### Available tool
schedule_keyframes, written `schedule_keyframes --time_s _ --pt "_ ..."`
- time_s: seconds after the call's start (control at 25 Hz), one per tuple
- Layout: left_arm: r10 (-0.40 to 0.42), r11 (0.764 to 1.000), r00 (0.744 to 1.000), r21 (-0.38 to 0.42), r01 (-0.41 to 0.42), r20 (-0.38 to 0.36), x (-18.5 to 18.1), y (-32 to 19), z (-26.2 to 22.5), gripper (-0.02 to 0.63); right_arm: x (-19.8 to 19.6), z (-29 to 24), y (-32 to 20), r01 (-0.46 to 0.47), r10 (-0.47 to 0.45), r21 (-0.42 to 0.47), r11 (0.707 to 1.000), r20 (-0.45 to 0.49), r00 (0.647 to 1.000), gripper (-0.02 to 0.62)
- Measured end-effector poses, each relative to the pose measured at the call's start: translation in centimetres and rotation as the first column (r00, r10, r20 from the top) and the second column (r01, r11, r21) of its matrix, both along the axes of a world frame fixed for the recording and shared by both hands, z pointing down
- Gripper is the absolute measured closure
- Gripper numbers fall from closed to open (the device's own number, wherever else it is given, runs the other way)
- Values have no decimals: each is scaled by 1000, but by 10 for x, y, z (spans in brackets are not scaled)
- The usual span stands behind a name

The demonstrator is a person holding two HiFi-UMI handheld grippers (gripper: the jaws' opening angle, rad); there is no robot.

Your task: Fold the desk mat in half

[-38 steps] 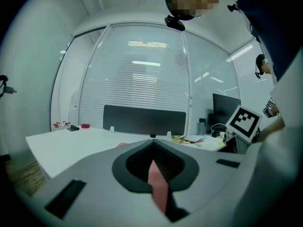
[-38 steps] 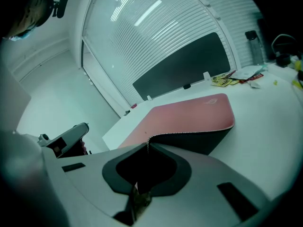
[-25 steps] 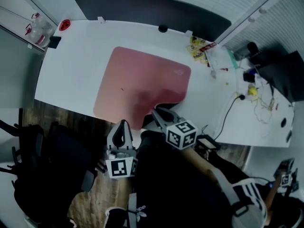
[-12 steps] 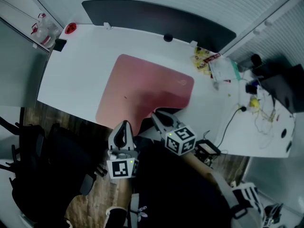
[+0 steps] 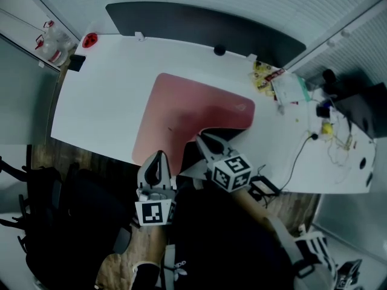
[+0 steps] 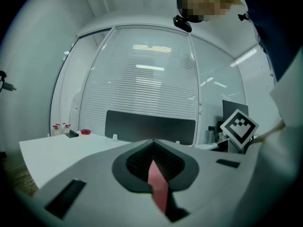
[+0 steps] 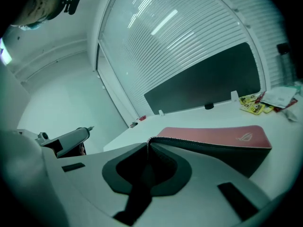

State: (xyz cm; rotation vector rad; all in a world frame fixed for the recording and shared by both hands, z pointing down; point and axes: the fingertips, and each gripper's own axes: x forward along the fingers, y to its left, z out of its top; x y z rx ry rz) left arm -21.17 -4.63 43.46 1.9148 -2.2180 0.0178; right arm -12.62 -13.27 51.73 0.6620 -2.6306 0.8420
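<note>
The desk mat point(image 5: 199, 110) presents a pink, matt, smooth cloth-like top face, a black matt underside and a rim finished in fine stitching. The table point(image 5: 103, 101) is white and smooth with a low sheen, the panel point(image 5: 199, 26) along its far edge charcoal and matt, the floor point(image 5: 118, 261) brown wood-grain. The left gripper point(image 6: 152, 143) and right gripper point(image 7: 149, 141) have grey matt plastic shells, with dark pads point(image 6: 137, 161) showing a fine mesh texture.

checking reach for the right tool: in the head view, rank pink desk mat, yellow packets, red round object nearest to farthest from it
1. pink desk mat, near edge held in the right tool
2. yellow packets, back right
3. red round object, far back left corner
</note>
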Motion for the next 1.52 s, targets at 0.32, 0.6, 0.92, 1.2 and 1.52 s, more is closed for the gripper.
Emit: schedule_keyframes --time_s 0.32,0.6,0.92,1.2,1.52 --pt "28 1000 1000 -8 -28 2 -29 5 1 603 -26 -4 -21 -72 72 21 997 0 997 580" --pt "53 999 999 6 -53 9 -55 7 -1 603 -51 -4 -29 -95 96 50 994 -13 995 581" --pt "92 996 996 14 -92 11 -78 4 3 603 -77 -5 -42 -117 118 77 990 -11 993 580" --pt "96 995 995 20 -96 13 -98 -2 2 603 -104 -5 -55 -102 104 92 991 -20 994 581" --pt "98 995 995 11 -98 5 -118 -9 8 603 -131 6 -71 -89 94 92 992 -41 995 581"
